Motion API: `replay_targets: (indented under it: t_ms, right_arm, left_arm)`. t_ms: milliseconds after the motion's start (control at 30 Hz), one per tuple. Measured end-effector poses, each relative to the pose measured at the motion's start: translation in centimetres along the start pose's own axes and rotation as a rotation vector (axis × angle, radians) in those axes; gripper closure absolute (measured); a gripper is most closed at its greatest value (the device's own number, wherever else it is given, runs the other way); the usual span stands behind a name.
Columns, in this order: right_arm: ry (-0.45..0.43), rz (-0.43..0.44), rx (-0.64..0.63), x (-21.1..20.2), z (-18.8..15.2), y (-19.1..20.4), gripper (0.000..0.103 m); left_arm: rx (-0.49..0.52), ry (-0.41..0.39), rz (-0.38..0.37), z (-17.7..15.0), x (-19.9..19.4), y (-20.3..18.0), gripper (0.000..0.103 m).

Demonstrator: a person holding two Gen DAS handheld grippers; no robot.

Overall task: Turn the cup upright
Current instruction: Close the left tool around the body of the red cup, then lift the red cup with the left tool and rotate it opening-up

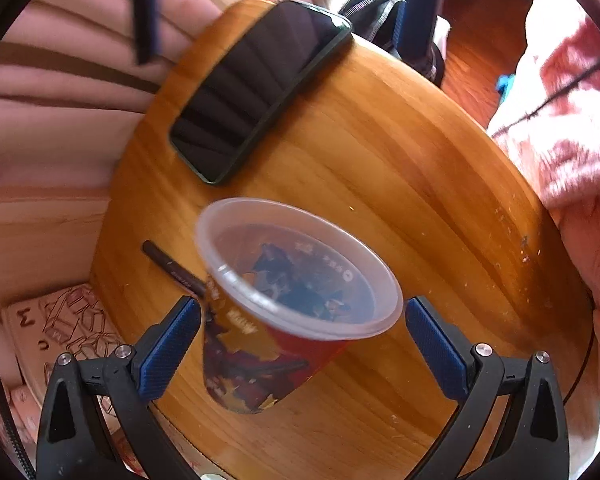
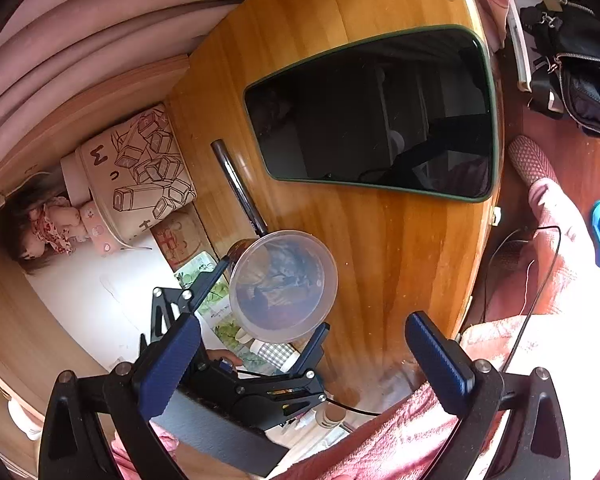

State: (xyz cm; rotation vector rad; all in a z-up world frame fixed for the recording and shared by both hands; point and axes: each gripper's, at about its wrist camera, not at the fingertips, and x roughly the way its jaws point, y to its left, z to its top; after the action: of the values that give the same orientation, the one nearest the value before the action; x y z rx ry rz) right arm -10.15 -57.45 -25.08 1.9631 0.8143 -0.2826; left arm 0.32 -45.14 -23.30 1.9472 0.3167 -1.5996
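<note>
Left claw [image 1: 302, 344]: released, fingers spread either side of the cup [image 1: 284, 304], not touching it. Right claw [image 2: 302, 356]: released, empty, raised above. Cup: mouth-up on wooden surface [image 1: 400, 184], beside pen [image 1: 176, 270]; phone [image 1: 256, 88] beyond.

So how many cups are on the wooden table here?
1. The cup stands mouth-up between the left gripper fingers, near the table edge, beside a pen. None other shows.

A dark phone [image 2: 374, 114] lies flat on the wooden table [image 2: 400, 248], with a dark pen [image 2: 238, 184] lying just beside it. Off the table's edge sit a printed cushion [image 2: 140, 168] and 1 doll [image 2: 50, 226].
</note>
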Motion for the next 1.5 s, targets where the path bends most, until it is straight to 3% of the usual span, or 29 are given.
replay_targets:
  t_ms: [600,767,967,1200,1500]
  right_arm:
    - [0.033,-0.006,-0.016,-0.7,1.2,0.3,0.000]
    - [0.047,-0.014,-0.027,-0.6,1.2,0.5,0.000]
    - [0.072,-0.029,-0.042,-0.3,1.0,0.7,0.000]
    - [0.104,-0.060,-0.061,0.4,0.6,1.1,0.000]
    - [0.159,-0.116,-0.135,1.9,-1.0,2.4,0.000]
  left_arm:
    - [0.040,0.124,-0.076,0.8,2.7,-0.3,0.001]
    - [0.032,0.139,-0.072,1.0,2.3,-1.0,0.013]
    - [-0.014,0.161,-0.075,0.7,2.1,-1.7,0.020]
    - [-0.167,0.185,-0.142,-0.1,1.7,-1.2,0.024]
    - [-0.512,0.179,-0.310,-2.9,0.3,-0.1,0.026]
